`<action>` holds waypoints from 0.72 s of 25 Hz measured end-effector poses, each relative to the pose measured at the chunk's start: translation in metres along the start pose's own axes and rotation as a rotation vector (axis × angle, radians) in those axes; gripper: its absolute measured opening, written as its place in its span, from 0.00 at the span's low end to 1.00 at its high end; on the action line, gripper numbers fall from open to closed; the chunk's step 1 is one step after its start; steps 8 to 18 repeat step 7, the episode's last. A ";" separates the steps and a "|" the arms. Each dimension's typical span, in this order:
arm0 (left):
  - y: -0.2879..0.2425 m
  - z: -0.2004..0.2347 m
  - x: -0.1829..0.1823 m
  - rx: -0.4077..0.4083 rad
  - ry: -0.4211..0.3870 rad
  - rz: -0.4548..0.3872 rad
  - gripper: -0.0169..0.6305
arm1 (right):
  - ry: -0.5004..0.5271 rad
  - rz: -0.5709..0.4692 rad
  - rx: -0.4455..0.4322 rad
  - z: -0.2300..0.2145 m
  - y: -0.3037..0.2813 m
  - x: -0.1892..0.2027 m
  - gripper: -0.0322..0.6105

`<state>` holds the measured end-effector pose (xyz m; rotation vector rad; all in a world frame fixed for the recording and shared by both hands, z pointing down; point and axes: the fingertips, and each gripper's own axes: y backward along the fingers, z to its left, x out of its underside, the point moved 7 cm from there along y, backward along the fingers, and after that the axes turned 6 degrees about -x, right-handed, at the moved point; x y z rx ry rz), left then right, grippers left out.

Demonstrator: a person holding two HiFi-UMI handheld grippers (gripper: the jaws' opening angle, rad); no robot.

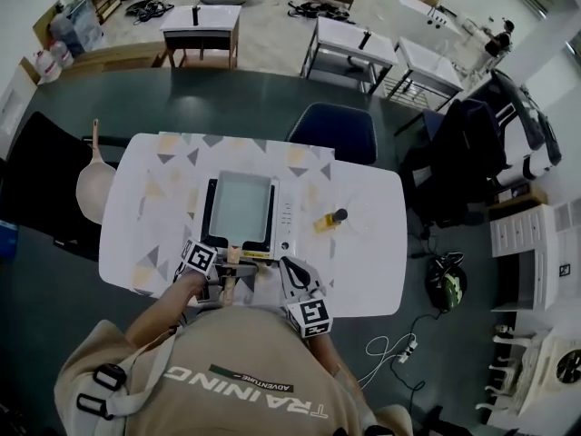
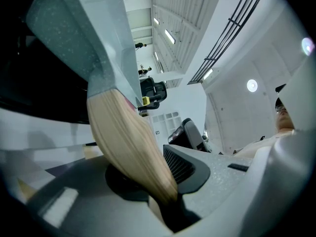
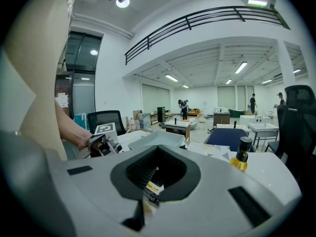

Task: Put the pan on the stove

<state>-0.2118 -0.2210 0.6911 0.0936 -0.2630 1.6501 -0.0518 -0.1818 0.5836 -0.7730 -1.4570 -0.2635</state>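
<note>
A rectangular grey pan (image 1: 241, 207) lies on the black stove (image 1: 207, 218) in the middle of the white table (image 1: 372, 271). Its wooden handle (image 1: 232, 260) points toward me over the stove's front edge. My left gripper (image 1: 223, 276) is shut on that handle; in the left gripper view the pale wood handle (image 2: 126, 147) runs down between the jaws of the left gripper (image 2: 163, 194), with the pan's grey body (image 2: 84, 38) above. My right gripper (image 1: 290, 271) hovers just right of the handle at the stove's front corner. The right gripper (image 3: 148, 186) is shut on nothing.
A small bottle of yellow liquid (image 1: 330, 219) and a clear round lid (image 1: 365, 214) sit right of the stove. A round cream pan (image 1: 93, 187) rests on a black chair at the left. A blue chair (image 1: 334, 133) stands behind the table.
</note>
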 end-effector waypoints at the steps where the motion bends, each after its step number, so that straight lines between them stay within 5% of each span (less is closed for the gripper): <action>1: 0.000 0.000 -0.001 0.000 -0.003 0.000 0.17 | 0.003 0.000 0.006 0.000 0.000 0.000 0.05; 18: -0.001 -0.003 0.004 0.012 0.011 -0.017 0.17 | -0.039 0.028 0.058 -0.002 0.004 -0.005 0.05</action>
